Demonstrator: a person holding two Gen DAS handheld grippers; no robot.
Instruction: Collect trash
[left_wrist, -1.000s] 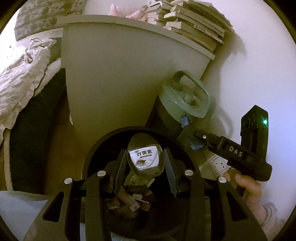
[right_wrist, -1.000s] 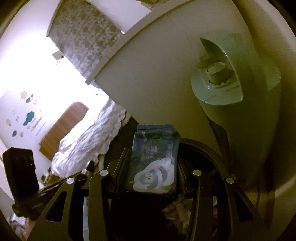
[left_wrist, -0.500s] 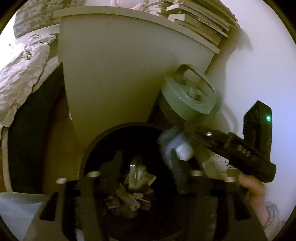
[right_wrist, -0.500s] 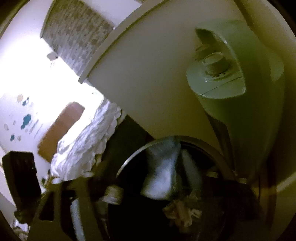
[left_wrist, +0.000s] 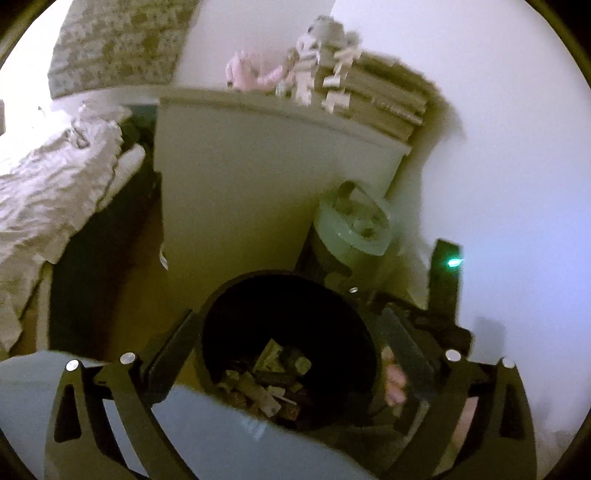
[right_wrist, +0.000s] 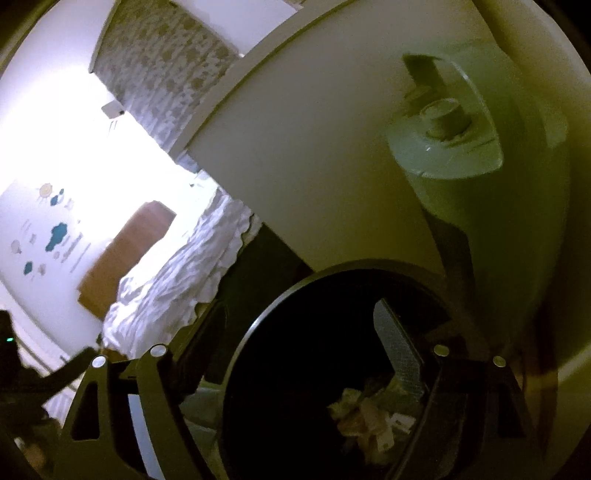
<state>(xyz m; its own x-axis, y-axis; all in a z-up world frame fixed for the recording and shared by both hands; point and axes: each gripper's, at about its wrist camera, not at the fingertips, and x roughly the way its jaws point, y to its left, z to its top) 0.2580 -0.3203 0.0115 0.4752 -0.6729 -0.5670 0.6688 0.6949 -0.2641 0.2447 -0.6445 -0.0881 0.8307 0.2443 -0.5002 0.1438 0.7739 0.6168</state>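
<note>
Gaping empty, both tongs (left_wrist: 288, 354) (right_wrist: 306, 354) hang over crumpled scraps (left_wrist: 266, 384); dark bin (left_wrist: 221, 295).

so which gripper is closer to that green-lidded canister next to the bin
Right. The right gripper hangs over the bin with the canister looming just ahead; the left gripper sits farther back.

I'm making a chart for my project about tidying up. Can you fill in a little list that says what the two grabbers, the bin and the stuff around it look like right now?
left gripper: open, holding nothing, above the bin
right gripper: open, holding nothing, over the bin
trash bin: black, round, on the floor beside the cabinet
trash in bin: crumpled wrappers and paper scraps at the bottom
cabinet: pale, behind the bin
humidifier: pale green top with a handle, between cabinet and wall
stack of books: on top of the cabinet
bedding: white, rumpled, to the left
</note>
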